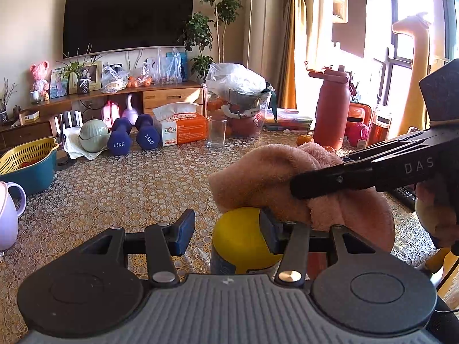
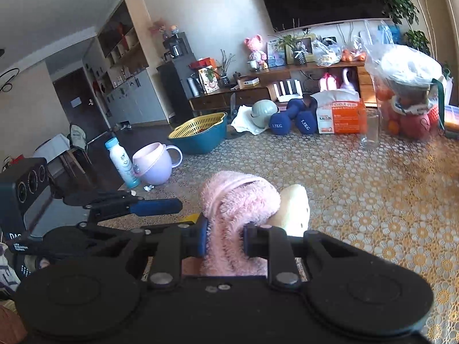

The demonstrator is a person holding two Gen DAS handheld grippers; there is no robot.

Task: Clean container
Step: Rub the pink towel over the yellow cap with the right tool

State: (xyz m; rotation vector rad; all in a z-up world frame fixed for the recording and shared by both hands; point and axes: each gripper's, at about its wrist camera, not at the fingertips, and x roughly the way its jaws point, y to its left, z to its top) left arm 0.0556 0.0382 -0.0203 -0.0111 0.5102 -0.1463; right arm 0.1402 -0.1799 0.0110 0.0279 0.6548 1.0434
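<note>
A container with a yellow lid (image 1: 238, 238) stands on the patterned table just under my left gripper (image 1: 228, 226). That gripper is open: its right pad overlaps the lid and its left pad (image 1: 186, 229) stands apart from it. A fluffy pink cloth (image 1: 264, 177) hangs over the container's right side, with my right gripper (image 1: 298, 186) shut on it. In the right wrist view the cloth (image 2: 238, 200) is pinched between the right gripper (image 2: 225, 238) fingers. A sliver of the yellow lid (image 2: 191, 218) shows beside the left gripper (image 2: 172, 205). A cream object (image 2: 295, 209) lies behind the cloth.
Across the table stand an empty glass (image 1: 216, 132), an orange tissue box (image 1: 183, 132), blue dumbbells (image 1: 120, 140) and a tall pink bottle (image 1: 331, 109). At the left are a teal basin with a yellow strainer (image 1: 28, 169), a lilac mug (image 1: 7, 218) and a milk bottle (image 2: 122, 163).
</note>
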